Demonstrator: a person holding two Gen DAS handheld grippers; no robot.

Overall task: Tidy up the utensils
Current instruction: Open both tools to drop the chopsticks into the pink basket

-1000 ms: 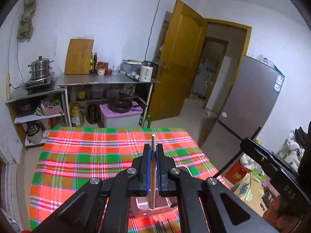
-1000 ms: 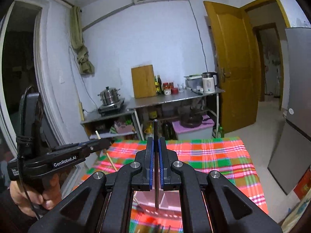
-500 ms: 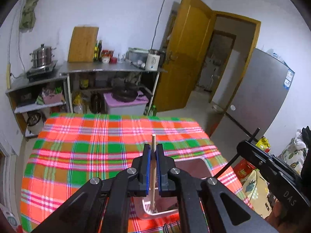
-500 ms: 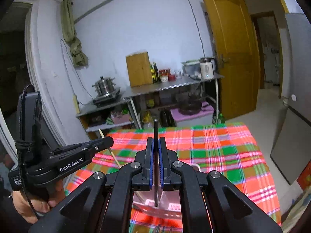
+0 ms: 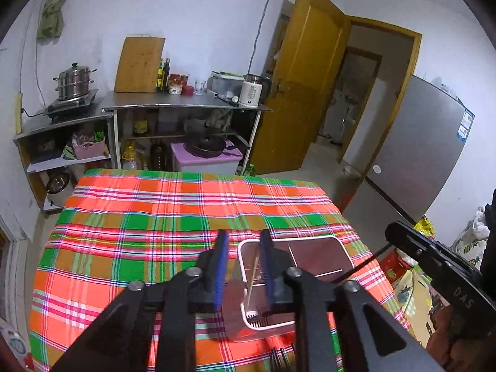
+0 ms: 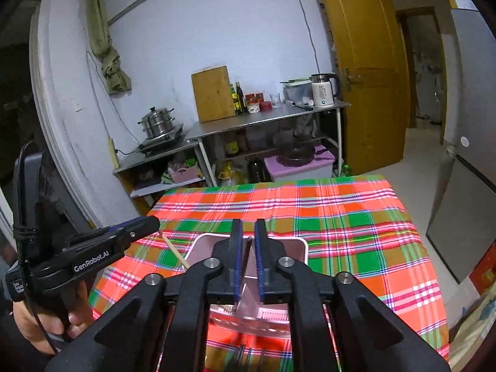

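A white-rimmed utensil holder (image 5: 325, 241) with a dark inside stands on the plaid table (image 5: 155, 217); it also shows in the right wrist view (image 6: 297, 241). My left gripper (image 5: 243, 263) is open above it, and a wooden chopstick (image 5: 252, 276) leans inside the holder between the fingers. My right gripper (image 6: 248, 260) is open over the holder, and a dark chopstick (image 6: 243, 279) slants down into it. The left gripper also shows in the right wrist view (image 6: 142, 226) with the wooden chopstick (image 6: 175, 251) below its tip. The right gripper shows in the left wrist view, with the dark chopstick (image 5: 362, 266) slanting from it.
Dark utensils (image 5: 282, 356) lie on the cloth at the near table edge. A steel counter (image 5: 186, 102) with a cutting board, bottles and a kettle stands against the back wall. A yellow door (image 5: 310, 77) and a grey fridge (image 5: 418, 155) are at right.
Both grippers have opened and let go of their chopsticks, which have dropped into the holder. Both cameras have tilted down toward the table.
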